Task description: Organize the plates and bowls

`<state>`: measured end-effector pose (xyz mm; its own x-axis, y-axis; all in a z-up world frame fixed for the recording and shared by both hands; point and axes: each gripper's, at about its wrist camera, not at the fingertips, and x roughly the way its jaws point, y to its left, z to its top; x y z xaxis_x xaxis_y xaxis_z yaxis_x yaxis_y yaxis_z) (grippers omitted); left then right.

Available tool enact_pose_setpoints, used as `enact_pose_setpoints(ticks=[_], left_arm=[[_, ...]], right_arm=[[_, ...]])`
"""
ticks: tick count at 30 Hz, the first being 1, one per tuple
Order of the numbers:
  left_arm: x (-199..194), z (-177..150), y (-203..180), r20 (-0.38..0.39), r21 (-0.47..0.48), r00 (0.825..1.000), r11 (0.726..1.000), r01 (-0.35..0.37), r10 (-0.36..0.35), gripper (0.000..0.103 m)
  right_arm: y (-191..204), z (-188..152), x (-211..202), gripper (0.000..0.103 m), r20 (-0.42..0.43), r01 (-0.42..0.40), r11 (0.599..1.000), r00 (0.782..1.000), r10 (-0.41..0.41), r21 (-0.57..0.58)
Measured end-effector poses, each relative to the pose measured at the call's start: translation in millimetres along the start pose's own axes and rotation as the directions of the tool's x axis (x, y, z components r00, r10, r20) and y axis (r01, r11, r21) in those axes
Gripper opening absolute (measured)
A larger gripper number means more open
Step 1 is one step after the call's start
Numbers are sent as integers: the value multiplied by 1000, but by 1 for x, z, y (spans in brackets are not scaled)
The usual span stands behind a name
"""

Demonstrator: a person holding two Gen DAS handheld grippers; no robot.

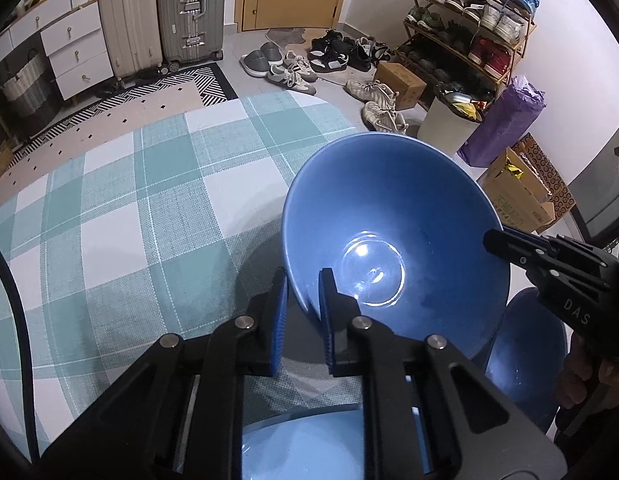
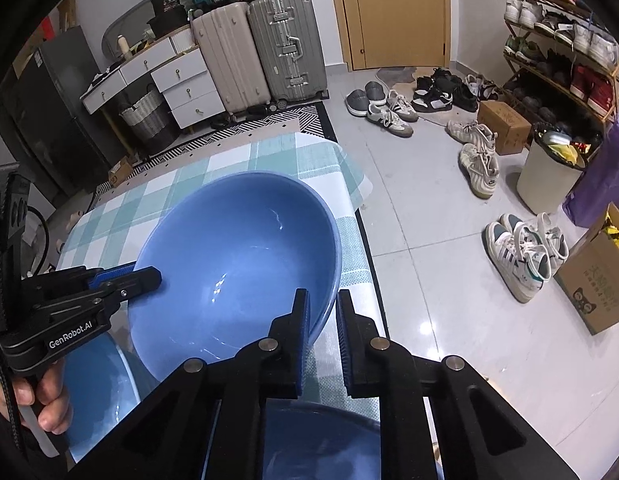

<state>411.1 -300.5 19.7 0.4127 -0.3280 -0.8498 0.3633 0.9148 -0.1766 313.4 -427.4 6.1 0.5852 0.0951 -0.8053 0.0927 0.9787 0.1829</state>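
1. The table (image 1: pixel 109 208), under a teal checked cloth, carries the work; its edge lies close beside the bowl in the right wrist view.
2. The big blue bowl (image 1: pixel 389 240) sits above the table, tipped, its mouth facing up and toward the cameras; being round, it has no long axis.
3. Other blue dishes (image 1: pixel 521 352) lie beneath it.
4. The left claw (image 1: pixel 303 312) is closed on the bowl's near rim.
5. The right claw (image 2: pixel 323 332) is clamped on the opposite rim.
6. Risk, I judge: glazed rim slipping from thin pinches, or uneven lifting, dropping it onto the dishes below.
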Motion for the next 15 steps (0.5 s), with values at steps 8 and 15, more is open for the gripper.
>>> enact_pose_setpoints(ticks=[8,15], left_arm=[[-16,3,-1,39,16,999,1000,-14,14,12],[-43,1,-7,79,20,997,1000,-19,17,12]], right_arm=[[0,1,-11,13,34,-10,1000,999,10,5],[4,1,-35,13,80,-19,1000,997,19,5]])
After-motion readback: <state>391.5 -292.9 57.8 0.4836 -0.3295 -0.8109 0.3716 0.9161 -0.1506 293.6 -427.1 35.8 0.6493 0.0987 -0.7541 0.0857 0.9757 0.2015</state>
